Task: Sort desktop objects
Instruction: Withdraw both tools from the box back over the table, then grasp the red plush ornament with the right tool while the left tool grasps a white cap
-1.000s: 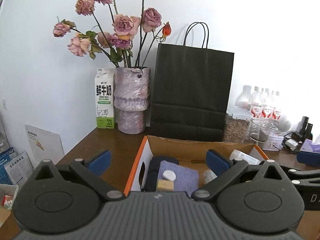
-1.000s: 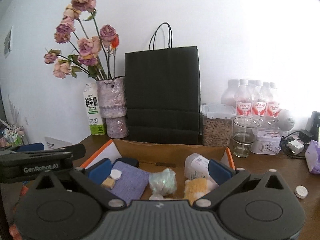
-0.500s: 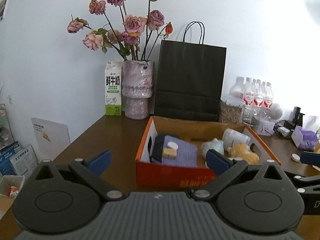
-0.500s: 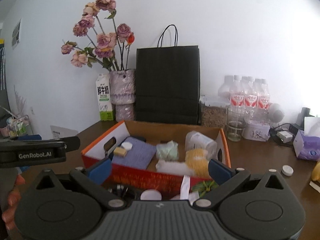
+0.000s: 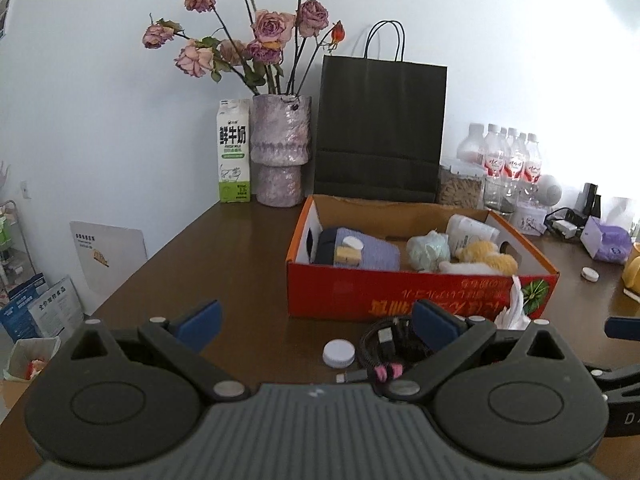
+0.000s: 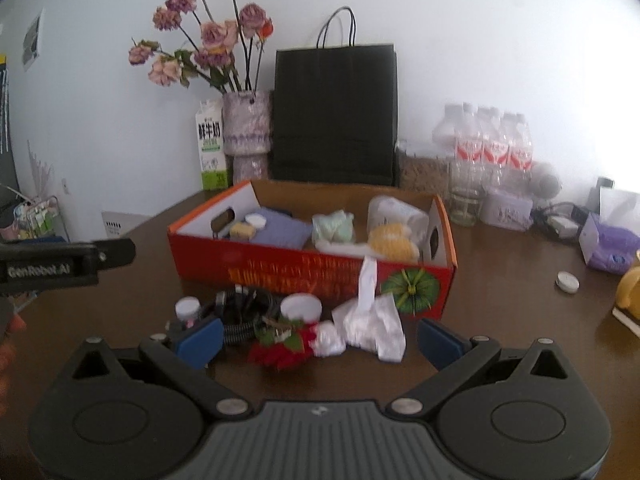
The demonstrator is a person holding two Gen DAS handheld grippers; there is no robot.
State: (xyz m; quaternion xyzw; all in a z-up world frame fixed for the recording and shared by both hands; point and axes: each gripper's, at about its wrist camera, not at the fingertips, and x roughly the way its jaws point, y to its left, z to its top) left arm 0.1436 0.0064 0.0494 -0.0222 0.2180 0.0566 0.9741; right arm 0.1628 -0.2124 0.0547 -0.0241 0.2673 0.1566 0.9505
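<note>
An orange cardboard box (image 5: 420, 292) (image 6: 304, 272) stands on the brown table and holds a purple cloth (image 5: 370, 254), a pale green bundle (image 6: 334, 226), a white bottle (image 5: 472, 230) and a yellow plush (image 6: 392, 242). In front of it lie a black coiled cable (image 6: 240, 312), a white cap (image 5: 339, 353), a white jar (image 6: 301, 306), a crumpled white wrapper (image 6: 374, 320) and a red-green item (image 6: 282, 346). My left gripper (image 5: 316, 320) is open and empty, pulled back from the box. My right gripper (image 6: 318, 340) is open and empty above the loose items.
At the back stand a milk carton (image 5: 234, 152), a vase of dried roses (image 5: 280, 152), a black paper bag (image 5: 380, 128), water bottles (image 6: 492, 140) and a glass (image 6: 464, 204). A purple tissue pack (image 6: 610, 246) and a white cap (image 6: 567, 281) lie right. The table edge (image 5: 132, 276) drops off left.
Both grippers have drawn back from over the box toward the table's front. The box now sits farther off, and the loose items in front of it have come into view.
</note>
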